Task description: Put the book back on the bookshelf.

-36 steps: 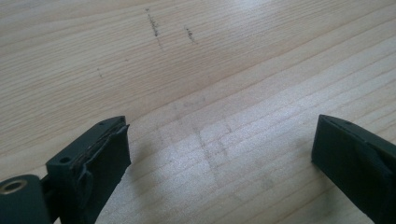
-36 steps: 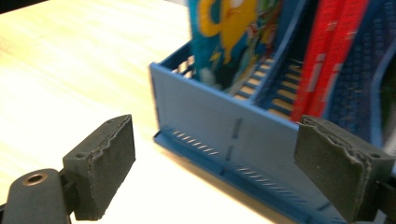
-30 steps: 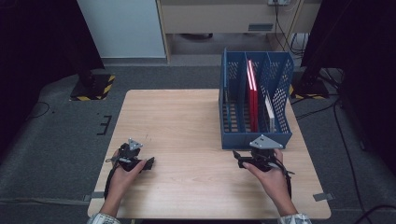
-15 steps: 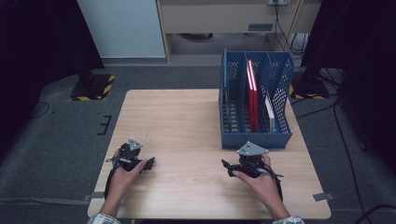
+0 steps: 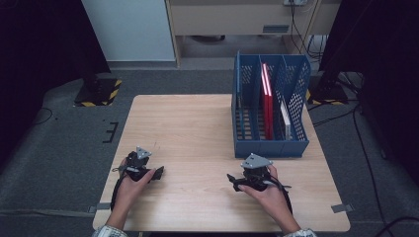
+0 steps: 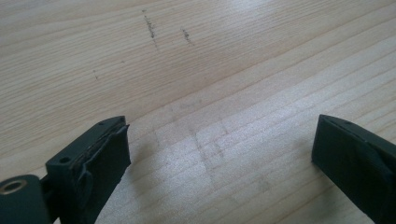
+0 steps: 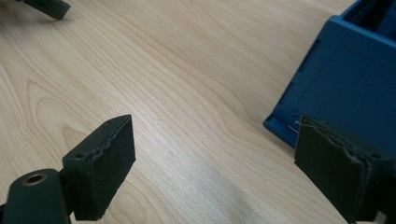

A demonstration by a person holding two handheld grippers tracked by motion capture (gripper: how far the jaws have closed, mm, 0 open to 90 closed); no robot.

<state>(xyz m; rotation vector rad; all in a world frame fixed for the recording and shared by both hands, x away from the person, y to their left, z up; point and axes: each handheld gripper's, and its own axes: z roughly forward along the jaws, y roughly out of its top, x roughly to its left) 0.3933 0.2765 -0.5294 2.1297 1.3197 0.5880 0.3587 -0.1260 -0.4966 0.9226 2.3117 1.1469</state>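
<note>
Blue file rack (image 5: 269, 143): sitting at table's (image 5: 188, 123) far right edge, red folder (image 5: 267, 98) upright inside. Left gripper (image 5: 159, 173) and right gripper (image 5: 232, 179): resting near the front edge, jaws gaping, gripping nothing, probably idling.

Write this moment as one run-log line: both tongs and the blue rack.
left tongs: open, empty | right tongs: open, empty | blue rack: upright on table, holds red folder, untouched

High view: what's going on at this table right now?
A person holds a gripper in each hand low over the wooden table. The left gripper and right gripper are both open and hold nothing. Beyond the right one, a blue file rack holds red folders upright in its middle slot.
</note>
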